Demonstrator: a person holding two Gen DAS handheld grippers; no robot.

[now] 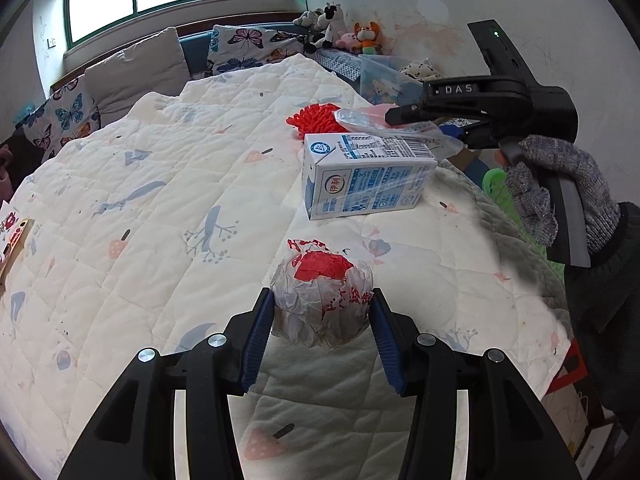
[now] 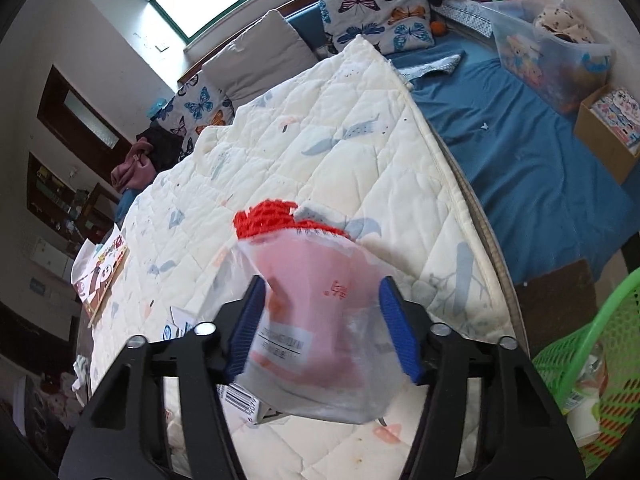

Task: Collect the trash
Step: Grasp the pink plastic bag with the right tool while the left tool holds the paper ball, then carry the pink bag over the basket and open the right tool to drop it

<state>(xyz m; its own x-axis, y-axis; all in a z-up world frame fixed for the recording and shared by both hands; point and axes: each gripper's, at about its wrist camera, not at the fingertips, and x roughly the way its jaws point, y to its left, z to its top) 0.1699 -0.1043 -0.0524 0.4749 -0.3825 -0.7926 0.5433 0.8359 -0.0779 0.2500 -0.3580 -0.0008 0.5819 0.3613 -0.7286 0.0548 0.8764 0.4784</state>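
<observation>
The bed [image 1: 140, 208], under its cream quilt printed with grey animals and pink strawberries, carries the trash; a green mesh basket [image 2: 592, 368] stands just off its right edge, low beside the mattress, and looks like the place for the collected pieces.

Next in size is the blue-and-white milk carton [image 1: 368, 176], lying on its side on the quilt, untouched, with a red fluffy cloth [image 1: 316, 118] just behind it.

The clear plastic bag [image 2: 316, 320], pink-tinted with a white label, sits between the blue pads of the right claw [image 2: 320, 320]. In the left wrist view that claw's tip [image 1: 396, 114] pinches the bag's edge and the bag hangs above the carton. The right hand [image 1: 560, 184], gloved in grey knit, holds the handle with the claw pitched downward.

The crumpled paper ball [image 1: 324, 304], white with red print, is pinched in the left claw [image 1: 322, 304], both pads pressed into its sides, just above the quilt. That claw also angles steeply down.

To do this step well, I judge the right hand should keep a firm pinch on the slippery film, swing it clear of the carton and over the basket rim before letting go. The ball could follow, then the carton.
</observation>
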